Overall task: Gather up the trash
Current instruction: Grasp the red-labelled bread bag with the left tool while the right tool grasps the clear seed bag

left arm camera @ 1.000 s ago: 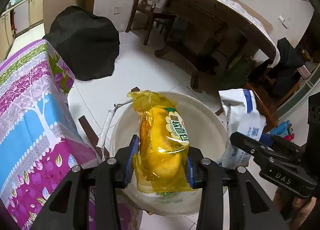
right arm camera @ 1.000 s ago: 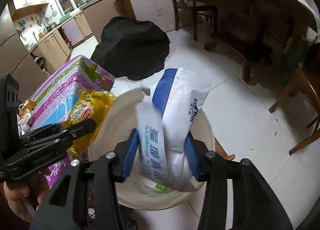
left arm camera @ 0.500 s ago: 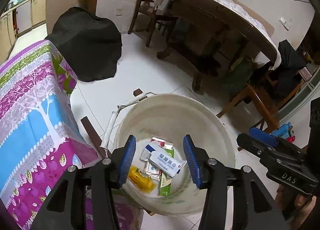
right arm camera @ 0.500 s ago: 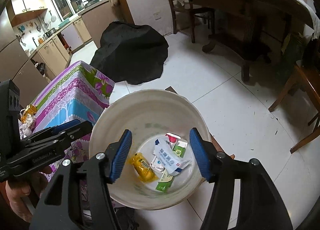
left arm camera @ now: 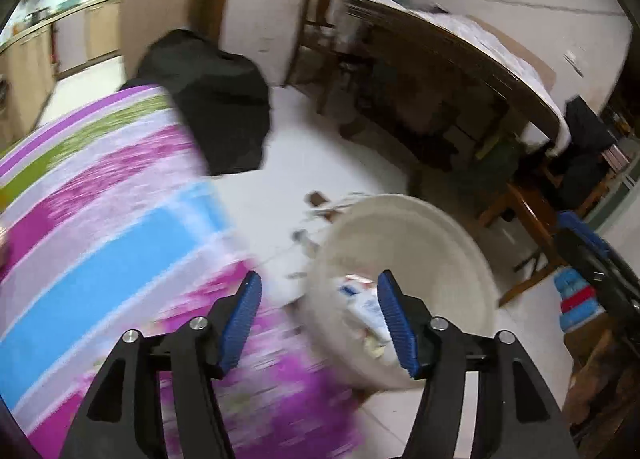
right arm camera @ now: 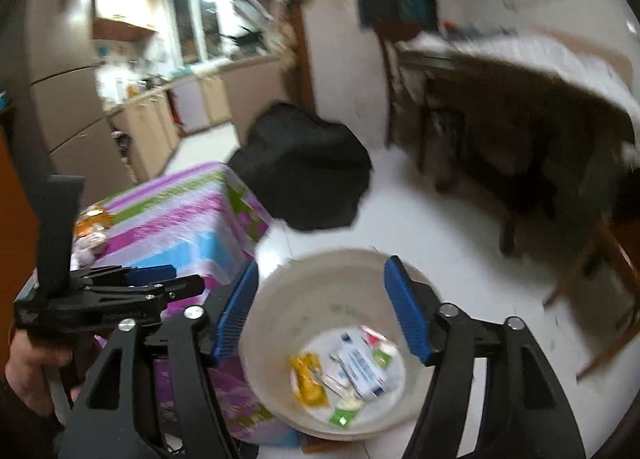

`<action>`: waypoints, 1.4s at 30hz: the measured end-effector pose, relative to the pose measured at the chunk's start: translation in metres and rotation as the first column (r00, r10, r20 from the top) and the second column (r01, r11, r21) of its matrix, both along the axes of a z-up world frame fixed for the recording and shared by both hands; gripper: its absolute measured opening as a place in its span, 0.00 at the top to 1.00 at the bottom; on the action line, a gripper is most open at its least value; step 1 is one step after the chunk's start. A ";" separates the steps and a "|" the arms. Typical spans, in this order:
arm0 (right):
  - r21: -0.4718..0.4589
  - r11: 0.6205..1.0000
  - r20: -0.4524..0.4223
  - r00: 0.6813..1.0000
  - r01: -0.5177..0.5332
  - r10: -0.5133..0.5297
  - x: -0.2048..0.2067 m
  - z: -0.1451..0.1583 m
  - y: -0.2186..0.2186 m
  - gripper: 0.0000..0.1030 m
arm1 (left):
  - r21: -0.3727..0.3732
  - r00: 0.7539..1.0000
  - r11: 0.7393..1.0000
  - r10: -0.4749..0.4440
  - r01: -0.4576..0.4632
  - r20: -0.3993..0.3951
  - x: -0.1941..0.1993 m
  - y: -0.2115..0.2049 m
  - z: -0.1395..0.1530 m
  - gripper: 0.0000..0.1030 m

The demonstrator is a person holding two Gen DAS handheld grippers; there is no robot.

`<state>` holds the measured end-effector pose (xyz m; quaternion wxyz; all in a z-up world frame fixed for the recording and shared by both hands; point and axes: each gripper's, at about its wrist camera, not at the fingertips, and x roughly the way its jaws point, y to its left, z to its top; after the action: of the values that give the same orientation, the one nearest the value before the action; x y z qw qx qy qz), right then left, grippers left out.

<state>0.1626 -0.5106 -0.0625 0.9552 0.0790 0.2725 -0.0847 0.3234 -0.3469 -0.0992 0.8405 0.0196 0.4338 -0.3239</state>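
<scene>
Now the white bucket (right arm camera: pixel 280 323) stands on the tiled floor (right arm camera: pixel 440 243), just beside the table under the striped cloth (right arm camera: pixel 176 219). At its bottom lies the trash: a yellow packet (right arm camera: pixel 307 377), a white-and-blue wipes pack (right arm camera: pixel 362 367), a green-and-white wrapper (right arm camera: pixel 342 417) and a small red-and-white one (right arm camera: pixel 370 335), all loose and overlapping. The left gripper (left arm camera: pixel 318 317) has just been opening; its jaws stand apart with nothing between them, above the cloth's edge and the bucket's rim. The right gripper (right arm camera: pixel 322 309) has likewise been opening and is empty, its blue pads either side of the bucket's mouth. More wrappers (right arm camera: pixel 90 233) sit on the cloth's far corner. A black bag (right arm camera: pixel 304 167) lies on the floor beyond.
</scene>
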 end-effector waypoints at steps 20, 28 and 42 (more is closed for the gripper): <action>0.076 0.957 -0.085 0.954 -0.281 0.287 0.048 -0.033 0.148 0.22 | 0.107 0.778 0.771 0.623 -0.628 0.080 0.135 0.418 0.001 0.09; 0.063 0.945 -0.125 0.937 -0.320 0.326 0.056 -0.036 0.169 0.21 | 0.187 0.763 0.744 0.644 -0.642 0.053 0.158 0.412 -0.044 0.38; 0.264 0.784 -0.117 0.788 -0.562 0.605 0.208 -0.044 0.277 0.46 | -0.016 0.805 0.805 0.593 -0.593 0.027 0.059 0.430 -0.021 0.50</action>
<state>0.3702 -0.2332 -0.1060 0.8881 0.0846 0.3835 0.2388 0.3824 0.0827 -0.1201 0.9062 -0.1148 0.4044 -0.0467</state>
